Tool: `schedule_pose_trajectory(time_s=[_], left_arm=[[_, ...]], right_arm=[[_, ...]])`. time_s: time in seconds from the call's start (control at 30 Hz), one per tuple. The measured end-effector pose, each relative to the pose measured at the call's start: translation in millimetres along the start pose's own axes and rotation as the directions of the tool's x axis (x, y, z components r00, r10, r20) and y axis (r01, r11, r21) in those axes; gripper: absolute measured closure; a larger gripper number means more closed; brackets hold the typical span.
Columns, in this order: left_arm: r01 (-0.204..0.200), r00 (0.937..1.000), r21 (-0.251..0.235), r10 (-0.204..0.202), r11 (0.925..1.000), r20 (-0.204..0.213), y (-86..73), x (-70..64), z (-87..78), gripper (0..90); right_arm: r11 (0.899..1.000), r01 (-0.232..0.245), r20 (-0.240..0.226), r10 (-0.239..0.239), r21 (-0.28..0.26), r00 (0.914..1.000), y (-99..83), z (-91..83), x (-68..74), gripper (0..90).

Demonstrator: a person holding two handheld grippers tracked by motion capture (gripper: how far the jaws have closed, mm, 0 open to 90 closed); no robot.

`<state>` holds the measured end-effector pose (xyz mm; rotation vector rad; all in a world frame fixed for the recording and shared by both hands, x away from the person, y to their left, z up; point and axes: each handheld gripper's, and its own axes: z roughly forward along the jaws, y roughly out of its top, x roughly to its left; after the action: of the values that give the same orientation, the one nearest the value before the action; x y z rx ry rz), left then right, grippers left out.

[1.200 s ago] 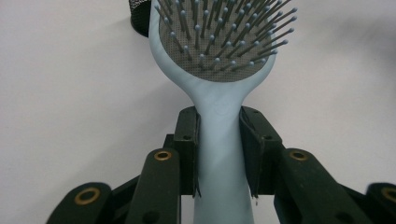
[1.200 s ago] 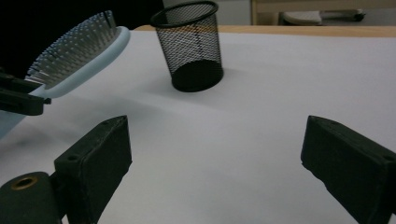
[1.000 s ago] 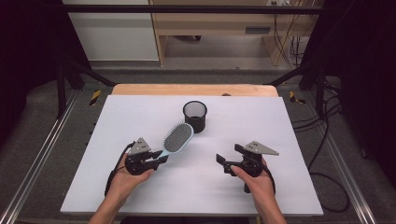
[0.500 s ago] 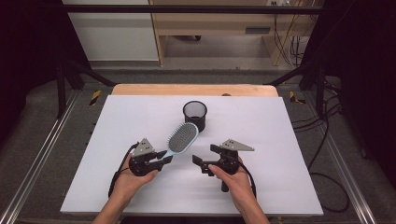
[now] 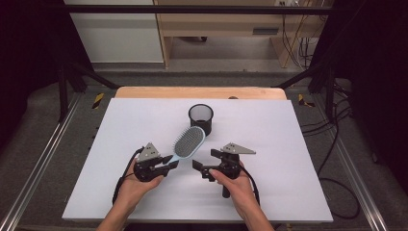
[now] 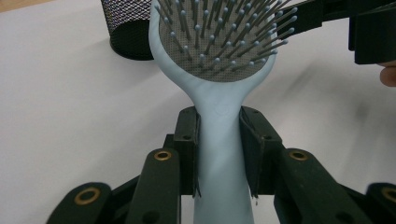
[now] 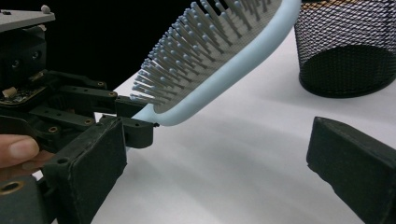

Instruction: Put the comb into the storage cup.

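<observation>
A: Any lettering on the hairbrush, a brand, a number?

B: None that I can read; the mesh cup is bare too.

A: And the surface?

B: Plain white; no label, no sign legible anywhere.

The pale blue hairbrush is hanging off the table, handle pinched in the left gripper, bristles (grey pad, blue tips) facing up, head slanting away beyond its jaws.
</observation>
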<state>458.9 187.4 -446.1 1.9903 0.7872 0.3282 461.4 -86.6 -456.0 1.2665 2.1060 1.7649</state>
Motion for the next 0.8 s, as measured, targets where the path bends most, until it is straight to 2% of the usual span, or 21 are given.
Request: schedule_pose_trajectory(time_s=[0.37, 0.67, 0.8], left_arm=[[-0.019, 0.9998, -0.032, 0.019, 0.9993, 0.008, 5.4, -7.7, -4.0, 69.6], [-0.039, 0.9991, -0.096, 0.04, 0.9946, 0.011, 12.3, -16.6, -9.6, 69.6], [-0.039, 0.9992, -0.106, 0.04, 0.9936, 0.007, 14.0, -18.0, -10.9, 69.6]], right_arm=[[1.0, -0.012, -0.047, 0.012, -0.012, 0.9988, 11.0, 9.9, 13.1, 4.0], [1.0, -0.012, -0.073, 0.01, -0.027, 0.9973, 26.1, 11.2, 19.9, 3.9], [0.999, -0.015, -0.084, 0.012, -0.032, 0.9964, 34.2, 11.2, 23.4, 4.2]])
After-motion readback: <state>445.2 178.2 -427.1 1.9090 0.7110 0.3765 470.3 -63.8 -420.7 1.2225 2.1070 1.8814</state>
